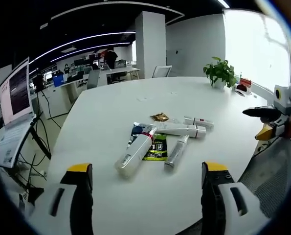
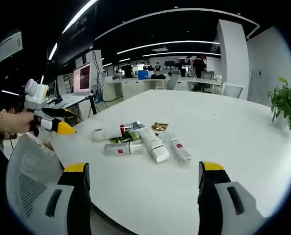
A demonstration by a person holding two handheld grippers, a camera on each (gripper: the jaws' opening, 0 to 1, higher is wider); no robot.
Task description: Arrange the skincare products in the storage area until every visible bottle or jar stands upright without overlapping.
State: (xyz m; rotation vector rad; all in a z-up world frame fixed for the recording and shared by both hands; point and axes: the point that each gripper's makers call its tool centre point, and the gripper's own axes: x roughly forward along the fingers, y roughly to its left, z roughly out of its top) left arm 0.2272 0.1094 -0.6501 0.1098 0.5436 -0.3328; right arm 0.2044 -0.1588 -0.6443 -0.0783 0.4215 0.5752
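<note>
Several white skincare tubes lie flat in a loose pile on the white table (image 1: 135, 196). In the left gripper view, a thick tube with a red band (image 1: 134, 152) is nearest. A slim tube (image 1: 176, 152), a long tube (image 1: 182, 130) and a short tube (image 1: 199, 122) lie behind it, partly over a green-black sachet (image 1: 156, 148). In the right gripper view, the thick tube (image 2: 152, 143) lies between two slim tubes (image 2: 123, 148) (image 2: 178, 150). My left gripper (image 1: 146, 167) and right gripper (image 2: 144, 167) both hang open short of the pile, holding nothing.
A gold wrapper (image 1: 160, 116) lies behind the pile. A potted plant (image 1: 219, 73) stands at the far table edge. A mesh chair back (image 2: 28, 176) is near the table's edge. A laptop on a stand (image 1: 13, 98) is off the table. A hand holds the left gripper (image 2: 69, 121).
</note>
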